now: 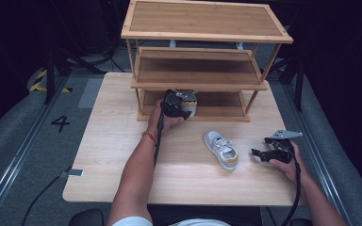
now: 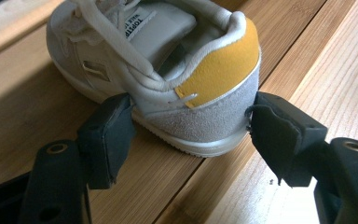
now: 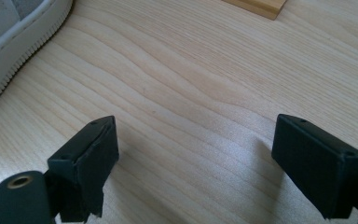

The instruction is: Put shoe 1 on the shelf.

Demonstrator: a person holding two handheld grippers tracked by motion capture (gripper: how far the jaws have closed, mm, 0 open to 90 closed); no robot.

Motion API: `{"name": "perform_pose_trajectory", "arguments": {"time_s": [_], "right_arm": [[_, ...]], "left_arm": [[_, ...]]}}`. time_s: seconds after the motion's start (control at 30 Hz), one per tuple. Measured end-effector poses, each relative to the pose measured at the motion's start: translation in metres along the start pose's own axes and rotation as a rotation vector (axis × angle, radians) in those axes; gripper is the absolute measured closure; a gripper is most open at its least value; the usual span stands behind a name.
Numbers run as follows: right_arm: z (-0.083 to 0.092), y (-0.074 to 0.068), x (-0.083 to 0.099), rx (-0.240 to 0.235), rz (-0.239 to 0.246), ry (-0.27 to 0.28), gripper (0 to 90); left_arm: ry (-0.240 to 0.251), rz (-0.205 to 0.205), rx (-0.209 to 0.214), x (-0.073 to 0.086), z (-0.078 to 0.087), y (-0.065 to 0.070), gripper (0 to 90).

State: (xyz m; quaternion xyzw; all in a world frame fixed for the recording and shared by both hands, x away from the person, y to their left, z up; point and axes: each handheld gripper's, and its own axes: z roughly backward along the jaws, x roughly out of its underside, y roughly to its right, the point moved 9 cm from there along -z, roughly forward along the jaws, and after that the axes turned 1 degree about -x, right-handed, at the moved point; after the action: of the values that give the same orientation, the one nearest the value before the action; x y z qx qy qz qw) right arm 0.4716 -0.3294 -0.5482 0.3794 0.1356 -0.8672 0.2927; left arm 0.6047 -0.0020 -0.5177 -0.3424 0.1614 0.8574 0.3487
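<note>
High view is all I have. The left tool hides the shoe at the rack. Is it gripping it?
Observer: Yes. In the left gripper view the left tool has its pads against both sides of the shoe's heel.
Operator: Is that shoe on the shelf?
Observer: Its sole rests on the bottom shelf boards.
Operator: And the right tool?
Observer: The right tool is open over bare table, beside the second shoe.

Floor marking (image 1: 60, 123) reads "4" — shoe tongue label (image 2: 136, 26) shows "TOPST" (rest illegible).
</note>
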Motion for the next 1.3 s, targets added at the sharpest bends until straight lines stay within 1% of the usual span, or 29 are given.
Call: {"name": "perform_pose_trajectory", "arguments": {"time_s": [0.03,0.07,0.1,0.13,0.17,0.2,0.23,0.27,0.3,0.33,0.37,0.4,0.43,0.47,0.5,0.53,0.63,0.67,0.7,0.73,0.77,0.87,0.93,1.0,1.03,1.1,1.17,1.2,1.3], "right_arm": [[0.000,0.000,0.000,0.000,0.001,0.000,15.0],[0.000,0.000,0.000,0.000,0.000,0.000,15.0],[0.000,0.000,0.000,0.000,0.000,0.000,15.0],[0.000,0.000,0.000,0.000,0.000,0.000,15.0],[0.000,0.000,0.000,-0.001,0.001,0.001,15.0],[0.000,0.000,0.000,-0.001,0.001,0.000,15.0],[0.000,0.000,0.000,-0.002,0.001,0.000,15.0],[0.000,0.000,0.000,-0.002,0.003,0.000,15.0],[0.000,0.000,0.000,-0.003,0.005,0.001,15.0],[0.000,0.000,0.000,-0.004,0.005,0.001,15.0],[0.000,0.000,0.000,-0.005,0.006,0.001,15.0],[0.000,0.000,0.000,-0.005,0.006,0.001,15.0],[0.000,0.000,0.000,-0.005,0.006,0.001,15.0],[0.000,0.000,0.000,-0.005,0.006,0.001,15.0],[0.000,0.000,0.000,-0.005,0.006,0.001,15.0],[0.000,0.000,0.000,-0.005,0.006,0.001,15.0],[0.000,0.000,0.000,-0.005,0.006,0.001,15.0],[0.000,0.000,0.000,-0.005,0.006,0.001,15.0],[0.000,0.000,0.000,-0.005,0.006,0.001,15.0],[0.000,0.000,0.000,-0.005,0.006,0.001,15.0],[0.000,0.000,0.000,-0.005,0.006,0.001,15.0],[0.000,0.000,0.000,-0.005,0.006,0.001,15.0],[0.000,0.000,0.000,-0.005,0.006,0.001,15.0],[0.000,0.000,0.000,-0.005,0.007,0.001,15.0],[0.000,0.000,0.000,-0.005,0.006,0.001,15.0],[0.000,0.000,0.000,-0.005,0.006,0.001,15.0],[0.000,0.000,0.000,-0.005,0.006,0.001,15.0],[0.000,0.000,0.000,-0.005,0.006,0.001,15.0],[0.000,0.000,0.000,-0.005,0.006,0.001,15.0]], "left_arm": [[-0.022,-0.118,-0.026,-0.001,0.002,-0.013,30.8],[-0.025,-0.328,-0.048,-0.008,0.003,-0.029,31.9],[-0.032,-0.198,-0.061,-0.001,0.002,-0.022,33.8],[-0.027,-0.269,-0.055,-0.004,0.002,-0.028,36.0],[-0.011,0.057,-0.016,0.005,0.000,-0.005,36.8],[-0.011,0.056,-0.018,0.006,0.000,-0.006,36.8],[-0.010,-0.034,-0.023,0.004,0.001,-0.012,36.9],[-0.005,0.055,-0.012,0.006,0.001,-0.004,36.9],[-0.011,-0.214,-0.060,0.000,0.005,-0.026,36.6],[-0.004,-0.149,-0.044,0.003,0.005,-0.020,35.9],[0.003,-0.141,-0.021,0.003,0.006,-0.015,35.4],[0.003,-0.141,-0.021,0.003,0.006,-0.015,35.3],[0.008,-0.078,-0.018,0.005,0.007,-0.008,35.3],[-0.009,-0.104,-0.019,0.007,0.010,-0.008,36.1],[-0.018,-0.147,-0.019,0.008,0.014,-0.006,36.7],[-0.027,-0.157,-0.013,0.009,0.017,-0.005,36.3],[-0.020,-0.150,-0.011,0.012,0.024,-0.001,35.8],[-0.029,-0.195,-0.015,0.014,0.028,-0.001,35.7],[-0.013,-0.203,-0.013,0.014,0.030,0.001,35.0],[-0.032,-0.213,-0.014,0.020,0.037,0.007,34.9],[-0.032,-0.213,-0.014,0.020,0.037,0.007,34.4],[-0.043,-0.254,-0.011,0.028,0.057,0.013,33.8],[-0.039,-0.252,-0.013,0.029,0.061,0.016,33.3],[-0.037,-0.289,-0.013,0.035,0.076,0.022,32.6],[-0.037,-0.289,-0.013,0.035,0.076,0.022,32.1],[-0.036,-0.306,-0.007,0.043,0.087,0.028,31.4],[-0.055,-0.318,-0.006,0.052,0.096,0.033,30.2],[-0.050,-0.336,-0.009,0.054,0.099,0.033,29.7],[-0.066,-0.339,-0.013,0.071,0.114,0.036,28.5]]}}
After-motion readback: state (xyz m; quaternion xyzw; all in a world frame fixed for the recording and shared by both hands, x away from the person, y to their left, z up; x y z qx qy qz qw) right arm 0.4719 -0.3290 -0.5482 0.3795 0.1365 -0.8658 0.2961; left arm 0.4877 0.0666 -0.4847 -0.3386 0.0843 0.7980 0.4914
